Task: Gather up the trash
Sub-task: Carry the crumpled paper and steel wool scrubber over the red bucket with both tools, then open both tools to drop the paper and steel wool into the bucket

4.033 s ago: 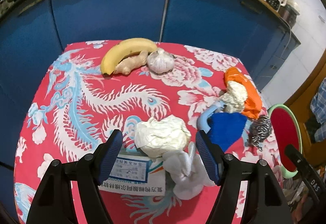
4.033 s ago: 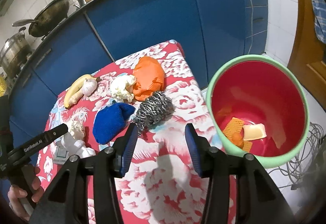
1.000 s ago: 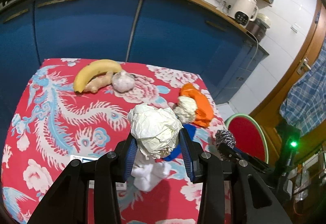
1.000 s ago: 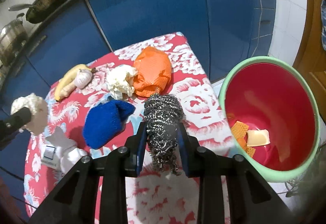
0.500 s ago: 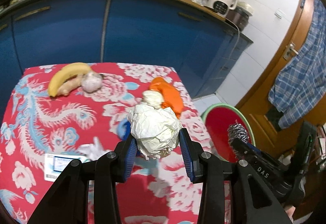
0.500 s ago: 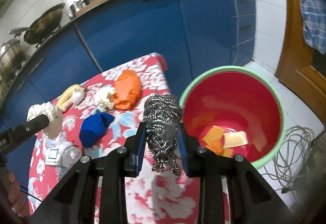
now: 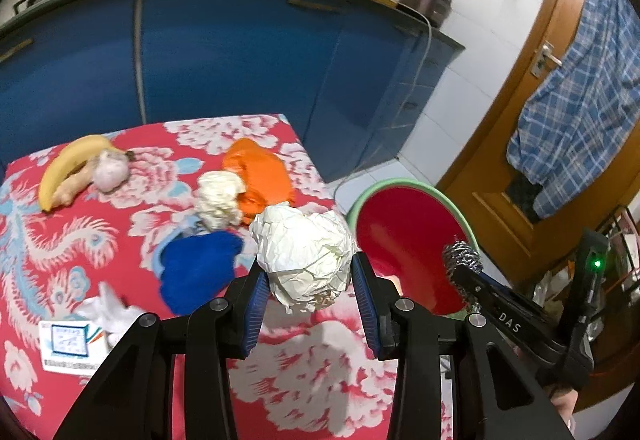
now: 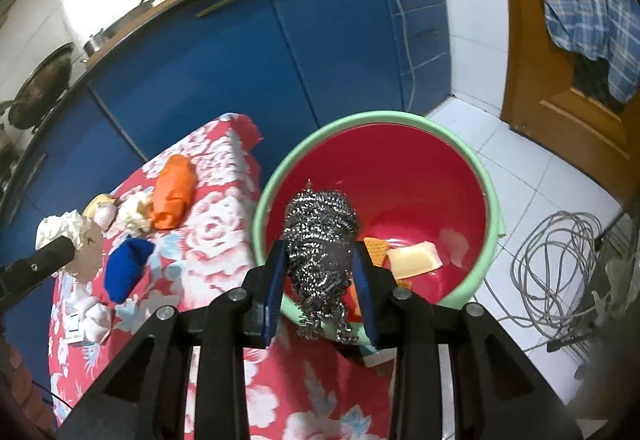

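On the red flowered tablecloth [image 7: 120,240] I see a yellow banana [image 7: 60,167] and a garlic bulb [image 7: 110,169] at ten o'clock, with an orange mesh pouch [image 7: 260,173], a small crumpled white wad [image 7: 218,193] and a blue knitted cloth [image 7: 196,270] nearer me. A white tissue clump [image 7: 106,310] on a printed card [image 7: 66,344] lies at nine o'clock. My left gripper [image 7: 308,292] is clamped on a crumpled cream paper ball [image 7: 304,254], held above the table edge. My right gripper [image 8: 320,280] squeezes a steel wool scrubber [image 8: 320,244] over the near rim of the red, green-rimmed bucket [image 8: 492,224], which holds a cream sponge piece [image 8: 416,258].
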Demonstrator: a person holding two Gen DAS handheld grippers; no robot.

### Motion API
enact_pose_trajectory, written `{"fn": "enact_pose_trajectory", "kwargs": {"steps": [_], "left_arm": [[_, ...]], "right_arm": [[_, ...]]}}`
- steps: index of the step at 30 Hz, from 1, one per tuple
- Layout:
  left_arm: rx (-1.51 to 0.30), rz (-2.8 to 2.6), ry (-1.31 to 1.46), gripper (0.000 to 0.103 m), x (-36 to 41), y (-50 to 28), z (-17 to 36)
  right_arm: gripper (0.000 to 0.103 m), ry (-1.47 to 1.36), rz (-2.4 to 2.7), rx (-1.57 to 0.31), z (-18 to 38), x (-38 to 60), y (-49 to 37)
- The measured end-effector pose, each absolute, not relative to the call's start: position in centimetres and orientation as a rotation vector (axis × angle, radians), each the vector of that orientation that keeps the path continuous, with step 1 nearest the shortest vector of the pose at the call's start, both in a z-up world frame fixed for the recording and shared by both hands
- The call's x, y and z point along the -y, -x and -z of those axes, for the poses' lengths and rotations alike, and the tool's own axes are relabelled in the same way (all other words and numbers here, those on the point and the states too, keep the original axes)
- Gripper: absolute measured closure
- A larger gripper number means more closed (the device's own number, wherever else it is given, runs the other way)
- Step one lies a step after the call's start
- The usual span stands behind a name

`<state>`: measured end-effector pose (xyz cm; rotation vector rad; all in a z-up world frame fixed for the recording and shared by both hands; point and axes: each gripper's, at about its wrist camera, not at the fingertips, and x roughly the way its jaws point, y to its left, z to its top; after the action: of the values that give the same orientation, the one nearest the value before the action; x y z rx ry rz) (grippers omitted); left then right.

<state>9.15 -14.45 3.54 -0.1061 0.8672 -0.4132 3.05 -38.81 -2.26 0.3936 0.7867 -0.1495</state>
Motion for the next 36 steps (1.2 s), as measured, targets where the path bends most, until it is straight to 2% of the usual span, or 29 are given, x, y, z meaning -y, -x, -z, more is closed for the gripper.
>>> {"fn": "enact_pose_trajectory", "kwargs": {"steps": [5, 11, 26, 29, 31, 33, 36], "left_arm": [[-0.882, 0.444, 0.077, 0.061, 16.8, -9.6, -2.8], [-0.905, 0.476, 0.048, 0.061, 19.3, -10.3, -1.6], [-0.956, 0.557, -0.033, 0.061, 25.1, -11.2, 1.1], [-0.946, 0.570, -0.068, 0.056, 26.3, -11.3, 1.5], [-0.948, 0.570, -0.078, 0.045, 26.8, -11.4, 1.7], [-0.948, 0.570, -0.073, 0.041, 27.1, -11.4, 1.7], [-0.951, 0.564, -0.071, 0.039, 27.1, -11.3, 1.6]], "right_arm": [[0.065, -0.411, 0.163, -0.786, 3.0, 39.9, -3.0], [0.057, -0.413, 0.166, -0.759, 3.1, 40.9, -2.5], [0.056, -0.443, 0.200, -0.719, 2.4, 42.9, -0.4], [0.056, -0.448, 0.210, -0.711, 2.2, 43.3, 0.0], [0.056, -0.452, 0.219, -0.704, 2.1, 43.7, 0.3], [0.056, -0.453, 0.223, -0.703, 2.1, 43.8, 0.5], [0.056, -0.455, 0.223, -0.704, 2.0, 43.8, 0.8]]}}
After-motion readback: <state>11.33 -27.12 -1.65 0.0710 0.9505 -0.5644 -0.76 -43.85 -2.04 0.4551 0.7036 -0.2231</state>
